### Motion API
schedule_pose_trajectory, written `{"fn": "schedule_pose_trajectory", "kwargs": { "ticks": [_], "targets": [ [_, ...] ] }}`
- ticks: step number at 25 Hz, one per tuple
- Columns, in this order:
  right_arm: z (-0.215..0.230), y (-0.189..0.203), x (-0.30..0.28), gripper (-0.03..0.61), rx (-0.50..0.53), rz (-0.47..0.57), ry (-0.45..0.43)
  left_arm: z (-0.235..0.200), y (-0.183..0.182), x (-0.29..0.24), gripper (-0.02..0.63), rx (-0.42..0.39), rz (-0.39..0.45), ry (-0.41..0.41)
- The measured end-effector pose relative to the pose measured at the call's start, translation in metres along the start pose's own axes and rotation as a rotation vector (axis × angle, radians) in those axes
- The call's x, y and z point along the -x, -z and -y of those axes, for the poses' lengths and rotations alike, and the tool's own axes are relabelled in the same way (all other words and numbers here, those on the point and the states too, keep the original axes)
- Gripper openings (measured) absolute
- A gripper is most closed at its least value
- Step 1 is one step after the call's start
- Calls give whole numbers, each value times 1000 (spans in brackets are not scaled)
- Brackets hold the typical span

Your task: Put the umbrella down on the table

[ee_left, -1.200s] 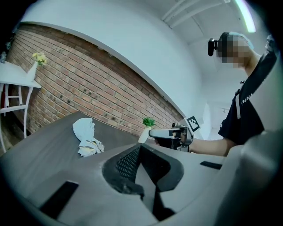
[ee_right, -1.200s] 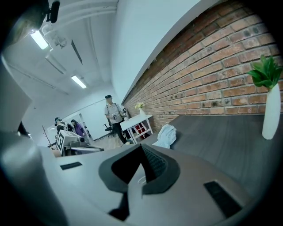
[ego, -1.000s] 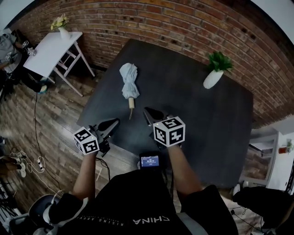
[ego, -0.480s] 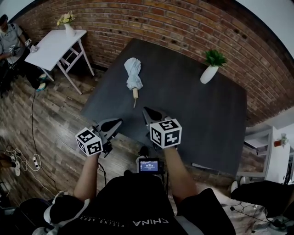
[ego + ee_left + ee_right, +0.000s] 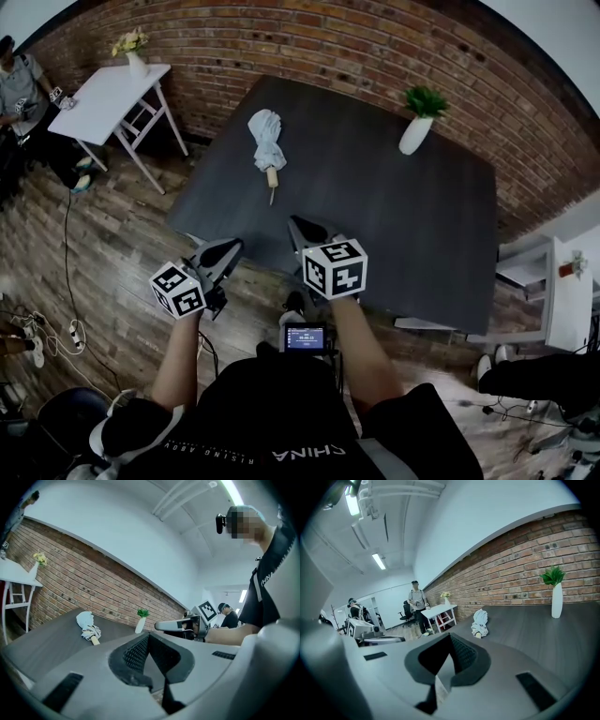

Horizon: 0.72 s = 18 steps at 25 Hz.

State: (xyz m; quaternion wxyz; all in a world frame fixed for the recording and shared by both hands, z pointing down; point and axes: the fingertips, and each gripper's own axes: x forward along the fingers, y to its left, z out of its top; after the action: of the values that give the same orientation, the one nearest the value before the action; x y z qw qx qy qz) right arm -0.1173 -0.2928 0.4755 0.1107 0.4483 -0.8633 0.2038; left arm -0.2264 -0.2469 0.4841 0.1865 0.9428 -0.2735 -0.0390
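Head view: folded pale umbrella (image 5: 265, 141) lies flat on the dark table (image 5: 375, 225), toward the table's far left corner. Its wooden handle (image 5: 273, 178) points at the table's near edge. Nothing touches it.

White vase with a green plant (image 5: 414, 131) stands upright at the table's far right side, well apart from the umbrella.

Right gripper (image 5: 297, 228): held out from the person's body at the table's near edge, tip angled a little downward toward the tabletop, marker cube (image 5: 335, 269) facing up. Jaws are together with nothing between them. It is apart from the umbrella.

Left gripper (image 5: 230, 249): held about level beside the right one, its tip about at the table's near-left edge and its body over the wooden floor (image 5: 112, 253). Its own view shows the jaws meeting at the tip, empty.

Both forearms are extended forward and roughly parallel. A small screen (image 5: 305, 337) sits at the person's chest between them.

Beyond the table's left side stands a white side table (image 5: 108, 98) carrying a small vase of flowers, against the brick wall (image 5: 309, 47).

Change from a second ago: the umbrella rests at the same spot on the table. Both grippers have drawn back from it toward the table's near edge, so the gap to the handle is wider. More floor shows in front of the table. Jaws unchanged, closed throughout.
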Motion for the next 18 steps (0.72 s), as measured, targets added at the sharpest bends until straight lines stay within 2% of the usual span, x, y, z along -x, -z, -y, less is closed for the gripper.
{"fn": "schedule_pose_trajectory", "kwargs": {
  "ticks": [18],
  "targets": [
    [-2, 2, 13, 9, -4, 12, 4, 16, 1, -4, 2, -21, -10, 27]
  ]
}}
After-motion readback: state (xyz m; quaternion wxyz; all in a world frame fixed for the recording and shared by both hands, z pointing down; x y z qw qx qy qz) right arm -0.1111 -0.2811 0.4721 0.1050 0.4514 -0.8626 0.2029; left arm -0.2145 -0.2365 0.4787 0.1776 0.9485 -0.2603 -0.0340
